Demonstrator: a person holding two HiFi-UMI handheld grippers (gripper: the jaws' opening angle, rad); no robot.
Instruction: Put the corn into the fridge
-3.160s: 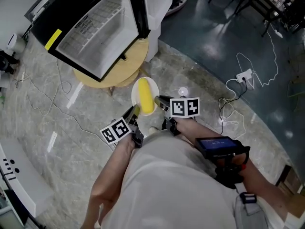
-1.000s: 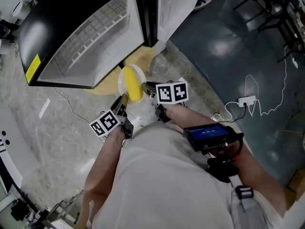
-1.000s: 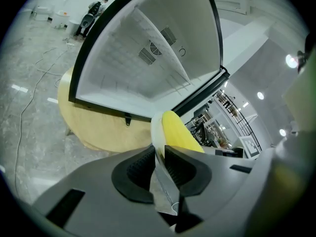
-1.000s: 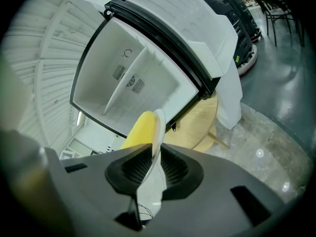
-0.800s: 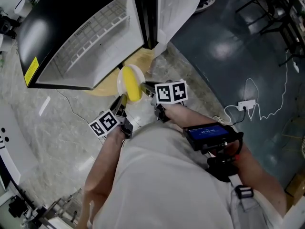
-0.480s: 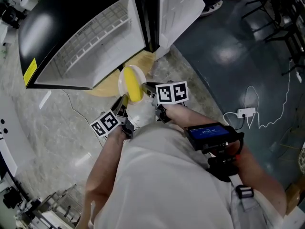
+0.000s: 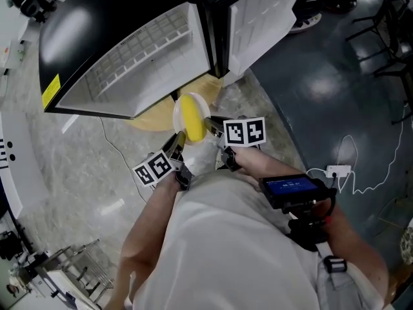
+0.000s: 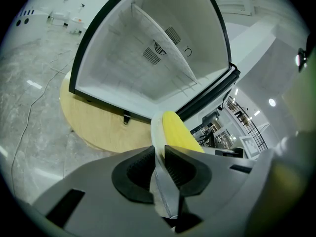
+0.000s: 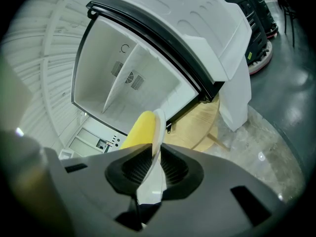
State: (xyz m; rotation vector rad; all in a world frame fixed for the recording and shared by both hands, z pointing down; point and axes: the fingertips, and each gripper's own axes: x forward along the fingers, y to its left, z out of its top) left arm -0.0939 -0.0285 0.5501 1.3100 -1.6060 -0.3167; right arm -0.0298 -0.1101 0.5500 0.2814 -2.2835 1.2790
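**Clerk:** Item one, corn (image 7: 191,119). Location?

**Checker:** Lying on a white plate (image 7: 179,108) held in the air between the two claws, just near of the open fridge (image 7: 129,63). In the head view the plate overlaps the near edge of the round wooden surface (image 7: 151,119) under the fridge.

**Clerk:** State of the left claw (image 7: 178,141)?

**Checker:** Clenched on the plate's near-left rim. In the left gripper view the rim stands edge-on between both pads. The corn lies just beyond those jaws and to their right, not touching them.

**Clerk:** And the right claw (image 7: 215,126)?

**Checker:** Clenched on the plate's right rim, again edge-on between the pads. The corn lies just beyond and to the left, apart from the jaws.

**Clerk:** Orientation of the corn?

**Checker:** One yellow cob, lying flat along the middle of the plate. Its long axis runs near to far, with the far end leaning slightly left and pointing toward the fridge opening.

**Clerk:** Fridge details?

**Checker:** Black casing and a white interior, with one shelf and vent grilles on the back wall. The door (image 7: 264,18) is swung open to the right, its white lining showing.

**Clerk:** Remaining entries?

**Checker:** The floor (image 7: 77,166) is pale and marbled on the left and dark on the right. A white power strip (image 7: 339,171) with its cable lies on the floor at the right.
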